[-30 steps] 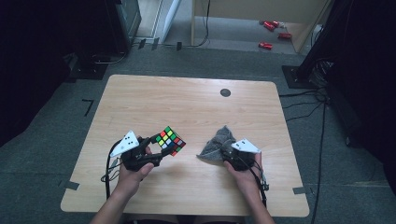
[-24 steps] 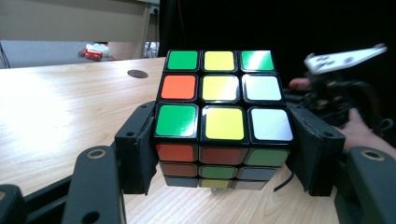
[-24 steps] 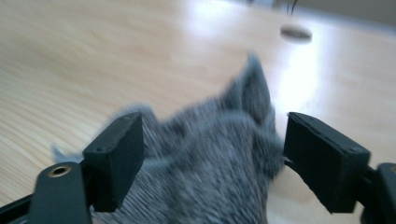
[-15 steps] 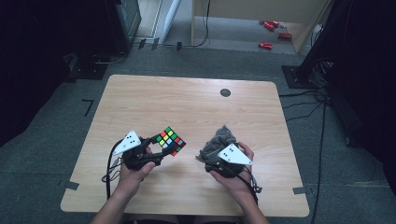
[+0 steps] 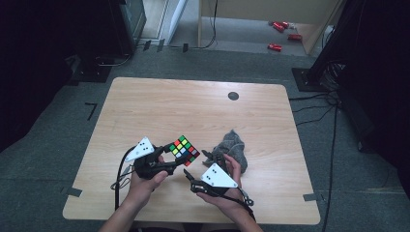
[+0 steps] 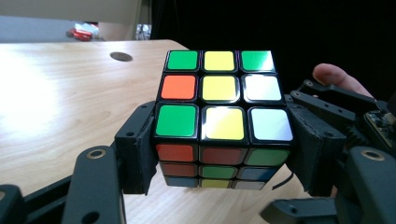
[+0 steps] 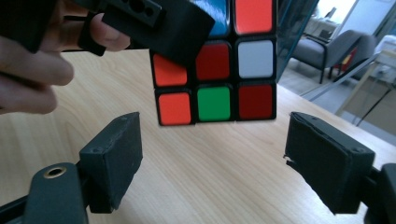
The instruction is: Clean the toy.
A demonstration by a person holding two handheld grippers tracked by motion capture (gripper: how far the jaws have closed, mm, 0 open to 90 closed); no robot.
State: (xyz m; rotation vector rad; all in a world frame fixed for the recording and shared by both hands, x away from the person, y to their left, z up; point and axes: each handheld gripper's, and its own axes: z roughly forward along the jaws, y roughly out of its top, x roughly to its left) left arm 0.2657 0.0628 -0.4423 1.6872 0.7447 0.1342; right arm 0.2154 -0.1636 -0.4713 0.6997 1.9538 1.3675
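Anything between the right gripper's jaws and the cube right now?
Nothing: in the right gripper view, bare wooden table lies between the open right gripper and the cube, which the left gripper holds.

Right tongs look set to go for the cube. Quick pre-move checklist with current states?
1. Left tongs clamped on the puzzle cube: ok, pads press both side faces.
2. Cube lifted off the table: ok, the right gripper view shows a gap beneath it.
3. Right tongs open: ok, nothing between the pads; the jaws have just been opening.
4. Right tongs lined up with the cube: ok, its lower rows sit between and beyond the pads.
5. Grey cloth clear of the right tongs: cannot tell; it lies beside the right hand.
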